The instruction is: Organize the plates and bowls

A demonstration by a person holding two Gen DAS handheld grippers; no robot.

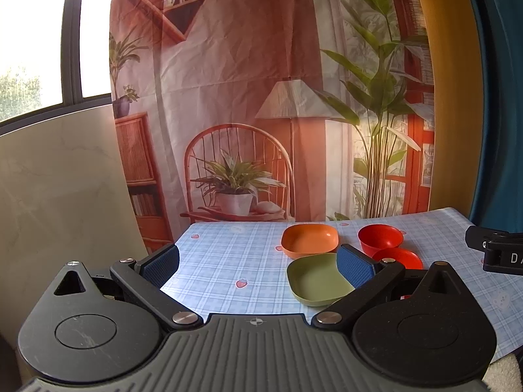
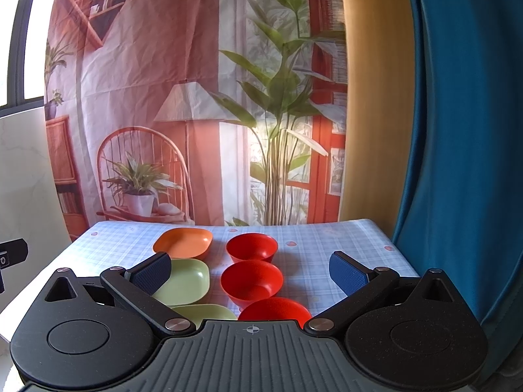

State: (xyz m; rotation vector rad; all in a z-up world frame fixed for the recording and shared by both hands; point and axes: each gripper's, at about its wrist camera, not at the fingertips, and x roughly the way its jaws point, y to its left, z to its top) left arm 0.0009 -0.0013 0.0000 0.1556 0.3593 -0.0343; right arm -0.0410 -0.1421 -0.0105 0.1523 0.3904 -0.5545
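Red bowls (image 2: 251, 281) empty; green plates (image 2: 186, 281), orange plate (image 2: 183, 241) empty.

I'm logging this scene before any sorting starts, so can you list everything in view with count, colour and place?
Red bowls: three, red, in a line running front to back on the table's right half: far, middle, near, the near one partly hidden by the gripper body.
Orange plate: one, orange, squarish, at the far end of the left column.
Green plates: two, light green, squarish, in front of the orange one: middle, near, partly hidden.
Tablecloth: one, pale blue plaid with small pink prints, covering the table.
Backdrop: one printed cloth showing a room, behind the table.
Curtain: one, blue, at right.
Left gripper: open, empty, above the table.
Right gripper: open, empty, above the bowls.
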